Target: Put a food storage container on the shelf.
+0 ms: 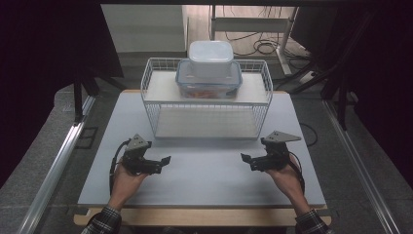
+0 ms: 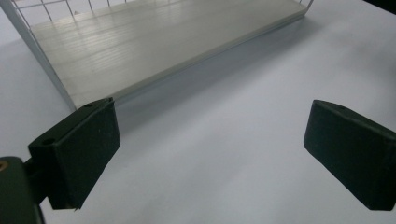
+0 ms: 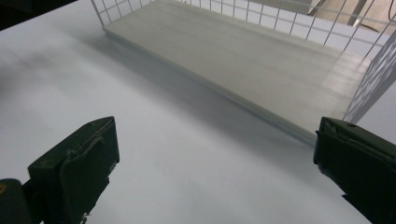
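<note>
I hold the left gripper [image 1: 164,161] and right gripper [image 1: 245,159] low over the grey table [image 1: 204,180] near its front edge, jaws spread, empty. The white wire two-tier rack [image 1: 155,102] stands toward the far edge, stacked lidded plastic containers [image 1: 209,70] on top.

One counter [image 1: 204,185] carries one wire rack [image 1: 151,92] holding two stacked lidded boxes [image 1: 210,57], and two hand-held grippers [image 1: 163,162] hover nearby.
</note>
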Tool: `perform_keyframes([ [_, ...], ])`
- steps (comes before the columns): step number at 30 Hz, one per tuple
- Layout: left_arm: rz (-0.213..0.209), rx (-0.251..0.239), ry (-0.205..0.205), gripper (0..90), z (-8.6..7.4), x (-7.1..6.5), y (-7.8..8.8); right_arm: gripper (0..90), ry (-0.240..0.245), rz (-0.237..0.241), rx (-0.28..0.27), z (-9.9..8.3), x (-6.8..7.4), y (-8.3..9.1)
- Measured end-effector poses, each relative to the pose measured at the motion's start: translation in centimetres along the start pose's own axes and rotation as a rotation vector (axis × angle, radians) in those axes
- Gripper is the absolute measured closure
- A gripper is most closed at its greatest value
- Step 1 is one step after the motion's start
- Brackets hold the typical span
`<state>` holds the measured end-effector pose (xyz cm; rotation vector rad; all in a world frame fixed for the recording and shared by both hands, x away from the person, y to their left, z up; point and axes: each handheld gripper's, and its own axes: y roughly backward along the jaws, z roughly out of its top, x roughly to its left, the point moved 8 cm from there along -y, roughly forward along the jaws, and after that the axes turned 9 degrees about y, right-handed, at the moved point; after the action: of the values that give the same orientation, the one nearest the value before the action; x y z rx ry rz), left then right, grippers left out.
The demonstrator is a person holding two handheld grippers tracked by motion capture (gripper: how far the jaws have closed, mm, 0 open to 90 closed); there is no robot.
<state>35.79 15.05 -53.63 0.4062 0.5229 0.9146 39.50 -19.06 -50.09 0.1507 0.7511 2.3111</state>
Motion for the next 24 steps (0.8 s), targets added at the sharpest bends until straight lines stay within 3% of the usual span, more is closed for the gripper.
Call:
perform_keyframes([
  [24, 0.047, 0.034, -0.007, 1.9, -3.1, 1.0, 1.0, 0.2, -0.002, -0.015, 0.062, -4.5, 0.3, 1.3],
])
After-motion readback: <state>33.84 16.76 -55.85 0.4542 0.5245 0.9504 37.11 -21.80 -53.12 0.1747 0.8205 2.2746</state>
